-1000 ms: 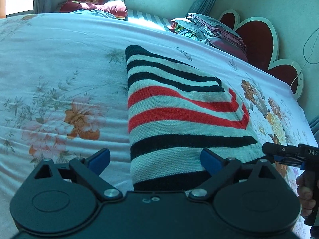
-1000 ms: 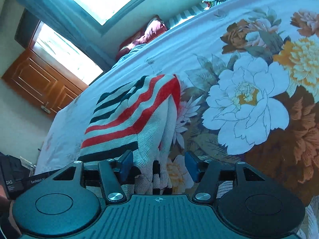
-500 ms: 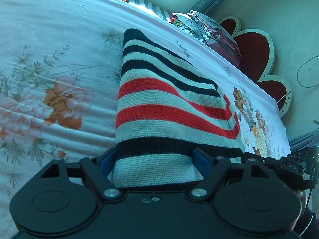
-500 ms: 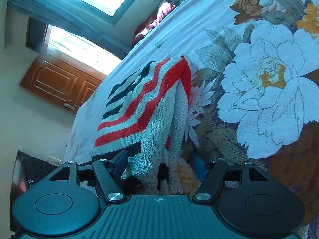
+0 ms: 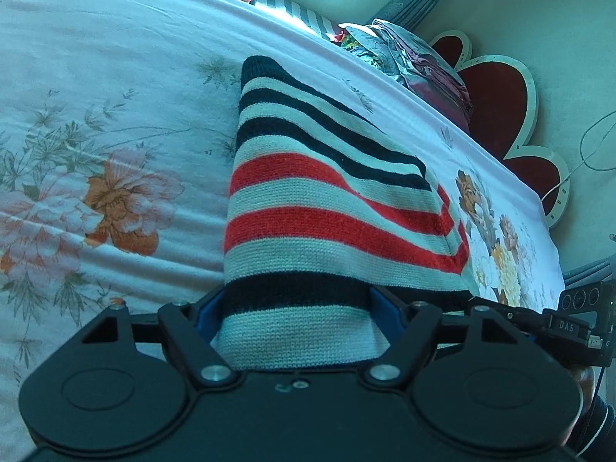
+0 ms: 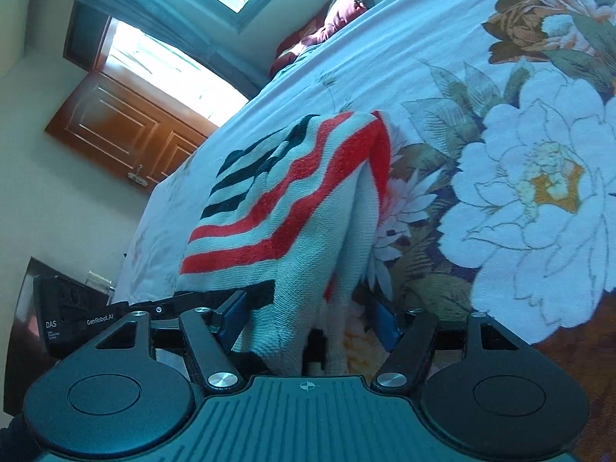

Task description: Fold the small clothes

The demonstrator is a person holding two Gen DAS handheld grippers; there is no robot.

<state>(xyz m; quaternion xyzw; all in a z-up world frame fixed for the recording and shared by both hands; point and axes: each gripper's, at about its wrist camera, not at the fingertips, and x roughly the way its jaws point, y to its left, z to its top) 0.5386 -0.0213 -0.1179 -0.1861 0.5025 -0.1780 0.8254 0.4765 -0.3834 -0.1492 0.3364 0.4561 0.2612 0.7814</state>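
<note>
A small knitted garment [image 5: 319,208] with black, red and pale stripes lies folded on the floral bed sheet [image 5: 96,123]. My left gripper [image 5: 296,308] is open, its blue pads on either side of the garment's near left end, which lies between them. My right gripper [image 6: 308,315] is open too, with the garment's near right corner [image 6: 308,231] and its folded layers between the pads. The garment rises from the bed toward both grippers. The right gripper also shows at the right edge of the left wrist view [image 5: 569,323].
A pile of folded clothes [image 5: 408,57] lies at the far edge of the bed by a red heart-shaped headboard [image 5: 500,100]. A dark red pillow [image 6: 331,23] lies under the window. A wooden door [image 6: 127,131] stands beyond the bed's left side.
Both grippers have moved forward onto the garment's near edge, so it now lies between the pads of each. The near edge has lifted off the bed.
</note>
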